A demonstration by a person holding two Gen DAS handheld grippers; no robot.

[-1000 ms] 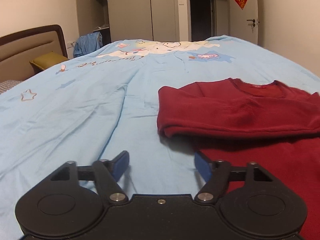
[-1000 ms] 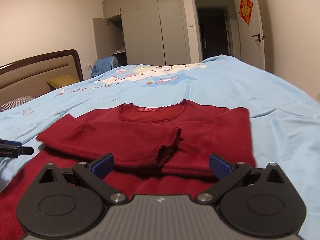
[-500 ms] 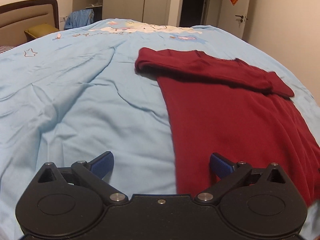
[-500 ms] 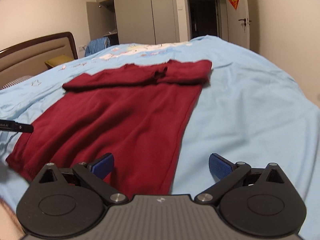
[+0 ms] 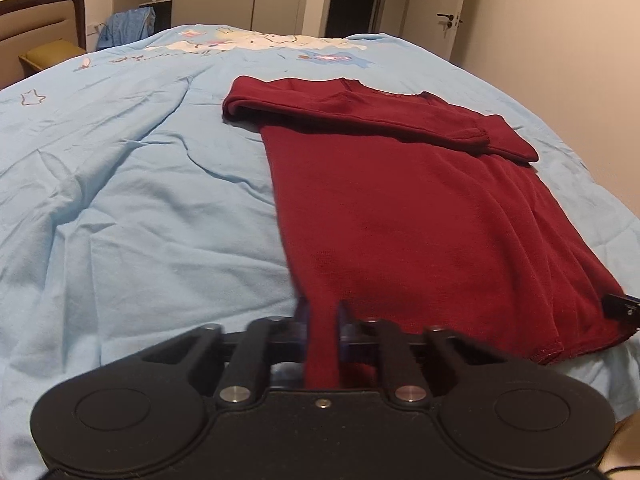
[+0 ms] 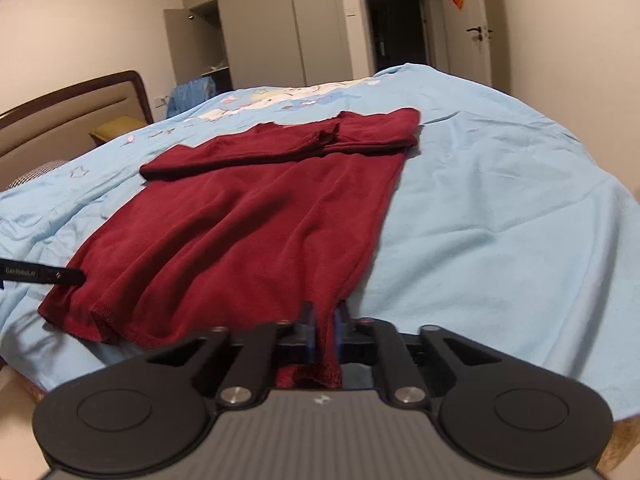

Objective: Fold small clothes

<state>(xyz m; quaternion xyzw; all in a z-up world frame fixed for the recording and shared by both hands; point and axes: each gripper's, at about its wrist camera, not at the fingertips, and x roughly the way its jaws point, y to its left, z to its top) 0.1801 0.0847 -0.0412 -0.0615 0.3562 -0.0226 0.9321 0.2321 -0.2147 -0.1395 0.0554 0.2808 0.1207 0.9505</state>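
Note:
A dark red sweater (image 5: pixel 420 208) lies flat on the light blue bedspread (image 5: pixel 120 200), collar at the far end, both sleeves folded across the chest. My left gripper (image 5: pixel 322 320) is shut on the sweater's near left hem corner. In the right wrist view the same sweater (image 6: pixel 248 220) stretches away from me, and my right gripper (image 6: pixel 324 320) is shut on its near right hem corner, with the stitched hem bunched between the blue pads. Each gripper's tip shows at the edge of the other's view.
The bedspread (image 6: pixel 500 220) is wrinkled to the left and falls away at the near edge. A headboard (image 6: pixel 72 100) and a yellow pillow (image 5: pixel 48 54) stand at far left. Wardrobes, a blue garment (image 5: pixel 128 26) and a door stand beyond the bed.
Both grippers drew back from the folded sleeves to the near hem, then went from open to shut on the sweater's two bottom corners.

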